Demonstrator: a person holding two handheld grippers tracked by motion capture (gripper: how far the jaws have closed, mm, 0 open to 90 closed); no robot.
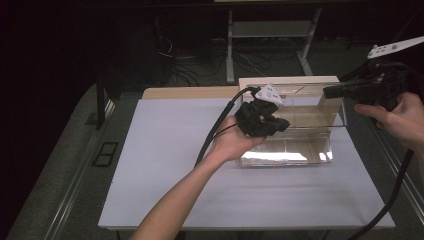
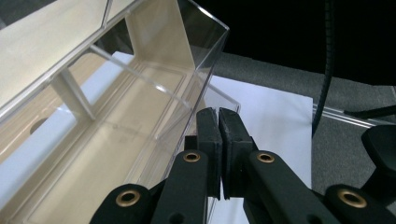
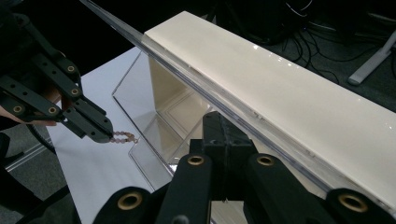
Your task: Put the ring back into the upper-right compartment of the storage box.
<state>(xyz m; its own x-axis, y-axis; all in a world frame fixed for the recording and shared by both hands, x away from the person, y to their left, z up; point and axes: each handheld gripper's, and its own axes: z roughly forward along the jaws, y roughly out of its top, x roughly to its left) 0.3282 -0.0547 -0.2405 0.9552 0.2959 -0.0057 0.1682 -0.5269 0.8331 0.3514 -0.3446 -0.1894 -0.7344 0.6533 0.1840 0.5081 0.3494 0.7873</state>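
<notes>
While the left hand [image 1: 235,142] comes in from the bottom of the high view, its left gripper [image 1: 280,125] sits at the near-left corner of the clear box [image 1: 320,150], pointing right, w/ the black cable [image 1: 215,135] trailing back over the white board [image 1: 175,165]. In the left gripper view the jaws are pressed together, pads meeting, right at the box's clear corner edge [image 2: 205,93]. From the right gripper view the same gripper [image 3: 105,133] has a short string of small pinkish beads [image 3: 123,136] sticking out of its tip, so it's holding the beads, just beside the box's left end wall and above the board, outside the box as far as I can tell.

Middle: the box stands on the board, open top, cream back panel [image 1: 290,80] along its far side; inside looks bare where visible.

Right: the right hand [image 1: 405,120] holds the right gripper [image 1: 330,91] up by the box's far-right top corner, pointing left. In its own view the jaws are closed tight w/ nothing visible between them, sitting just under the box's clear top rim [image 3: 187,70], beside the cream panel [image 3: 280,79]
</notes>
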